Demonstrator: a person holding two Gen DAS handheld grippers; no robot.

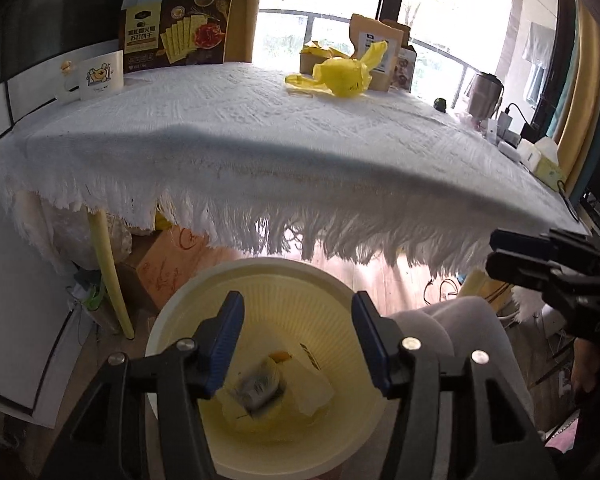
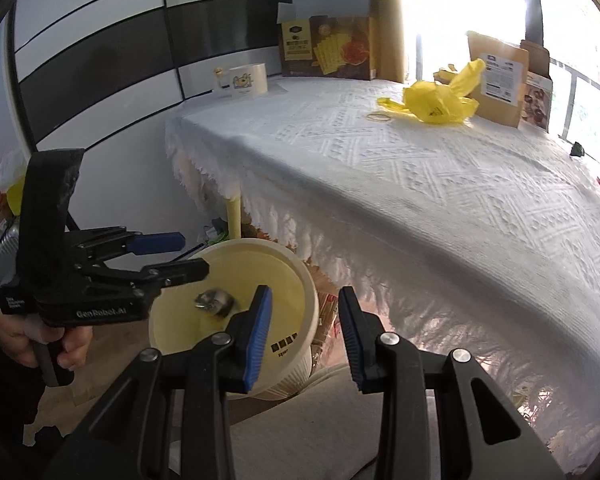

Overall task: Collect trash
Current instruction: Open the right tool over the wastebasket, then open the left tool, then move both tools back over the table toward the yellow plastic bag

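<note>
Directly beneath my left gripper (image 1: 298,340), the round, pale-yellow ribbed plastic waste bin (image 1: 172,312) stands on the floor, and my jaws hang parted above its mouth with nothing between the blue pads. A small crumpled grey scrap of wrapper (image 1: 256,386) appears blurred inside the bin, over the pale yellow bags and paper already lying at the bottom; I judge it has just been let go, which is why that tool sits centred over the opening. My right gripper (image 2: 304,336) hovers beside the bin's near rim, its jaws partly apart and empty, and I take it to be free for the next pick. Past the bin, the edge of the table draped in a white textured cloth with a fringe (image 1: 260,152) overhangs, so the bin is tucked close where trash can be carried off the tabletop and dropped. Farther back on the cloth lies a knotted bright-yellow plastic bag (image 1: 346,76) with a thin rubber band just beside it, and I read that bag as the likeliest remaining piece to collect. Behind it stand brown paper pouches (image 1: 374,46) and, towards the far left corner, an opened dark cracker box (image 1: 178,32) and a white cartoon-printed mug (image 1: 100,76), probably not rubbish.
</note>
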